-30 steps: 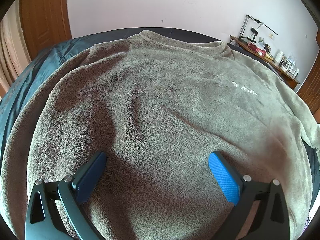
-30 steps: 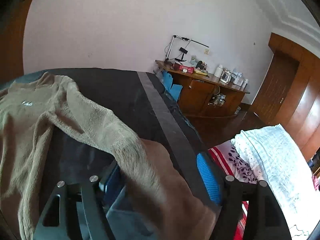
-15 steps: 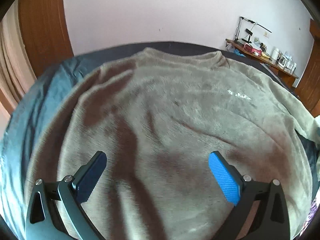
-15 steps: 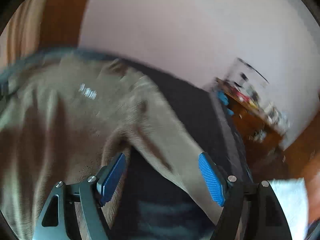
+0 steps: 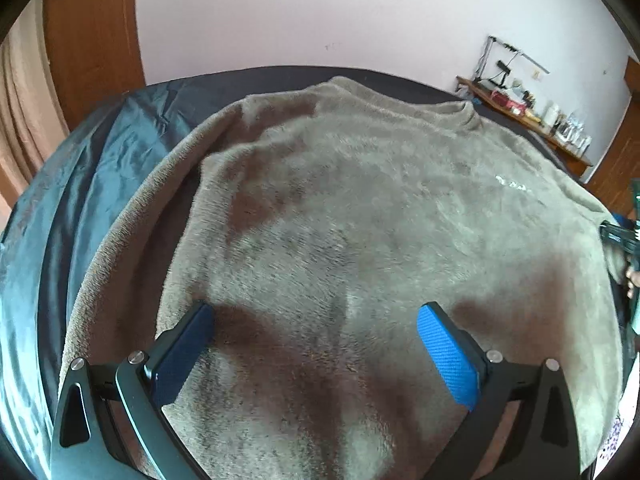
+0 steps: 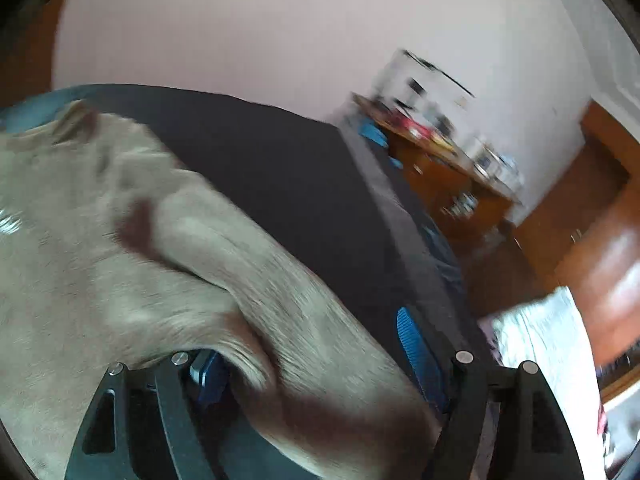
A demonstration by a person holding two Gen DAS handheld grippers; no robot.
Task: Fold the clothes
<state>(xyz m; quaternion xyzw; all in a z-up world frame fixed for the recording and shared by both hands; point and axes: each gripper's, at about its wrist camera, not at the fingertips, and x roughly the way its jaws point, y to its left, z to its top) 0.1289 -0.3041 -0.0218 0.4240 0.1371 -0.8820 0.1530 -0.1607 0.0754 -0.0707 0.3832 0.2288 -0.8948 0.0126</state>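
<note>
Fleece is what we're dealing with, a taupe fleece sweatshirt (image 5: 360, 240) lying spread flat, front up, on a bed with a dark bedspread (image 5: 100, 184), neckline toward the far wall.

What changed over the last second: the right claw (image 6: 316, 360) swung around a lot. A second ago it sat by the sleeve (image 6: 288, 312) at the bed's right edge, half a second ago it had whipped left toward the body of the sweatshirt, and now it's back pointing along the bed edge with the sleeve running right between its fingers. Jaws are spread, not pinching; the fleece just lies in the gap. The right view is smeared with motion blur, so it's moving fast.

The left claw (image 5: 316, 344) has barely shifted, hovering low over the hem area, also spread wide with nothing in it. Its view has crept back a little, showing more bedspread on the left.

My read: the right side is lining up on that sleeve, probably to carry it inward over the chest. No fold is visible in the body.
</note>
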